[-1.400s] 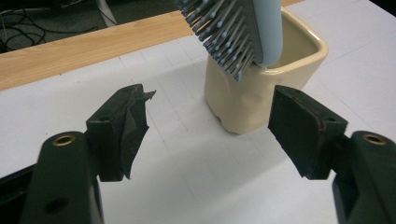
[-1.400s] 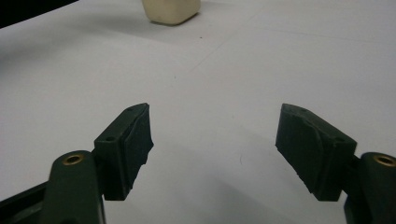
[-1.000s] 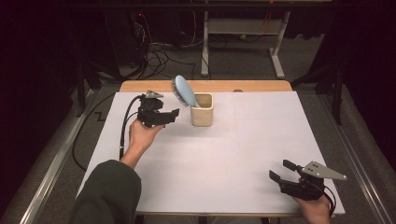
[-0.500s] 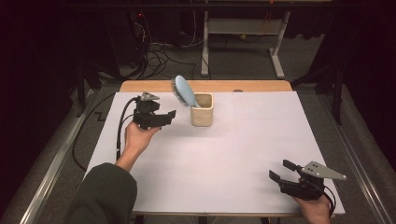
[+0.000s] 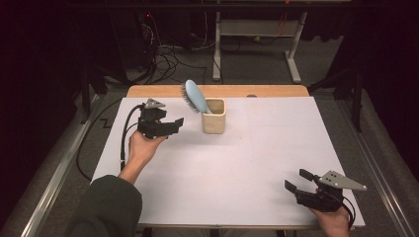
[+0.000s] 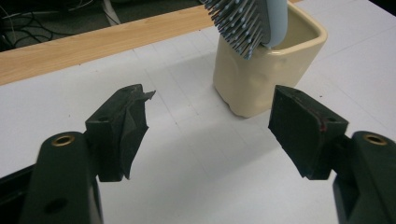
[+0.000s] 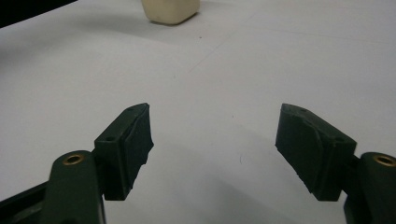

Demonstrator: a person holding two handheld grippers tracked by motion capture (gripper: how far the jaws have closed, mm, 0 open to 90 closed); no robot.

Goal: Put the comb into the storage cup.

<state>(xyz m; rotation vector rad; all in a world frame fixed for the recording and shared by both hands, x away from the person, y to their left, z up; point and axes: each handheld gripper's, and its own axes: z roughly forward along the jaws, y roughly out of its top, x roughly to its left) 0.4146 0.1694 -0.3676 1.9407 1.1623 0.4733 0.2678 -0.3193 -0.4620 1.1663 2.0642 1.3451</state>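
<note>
Cream cup (image 6: 261,79): smooth, glossy, ceramic-looking. Hairbrush (image 5: 195,96): matt pale-blue plastic, grey bristles. Table (image 5: 237,163): matt white paper cover; bare wood strip (image 5: 163,91) along upper edge. Gripper pads (image 6: 123,130): matt black rubber.

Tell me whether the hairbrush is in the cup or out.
In: the hairbrush stands handle-down in the cream cup, head leaning out over its rim.

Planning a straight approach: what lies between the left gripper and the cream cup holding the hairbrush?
Only bare white table cover lies between the left gripper and the cup, seen in the left gripper view.

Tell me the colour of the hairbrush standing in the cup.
Light blue back with grey bristles; the hairbrush shows best in the left gripper view, in the cream cup.
</note>
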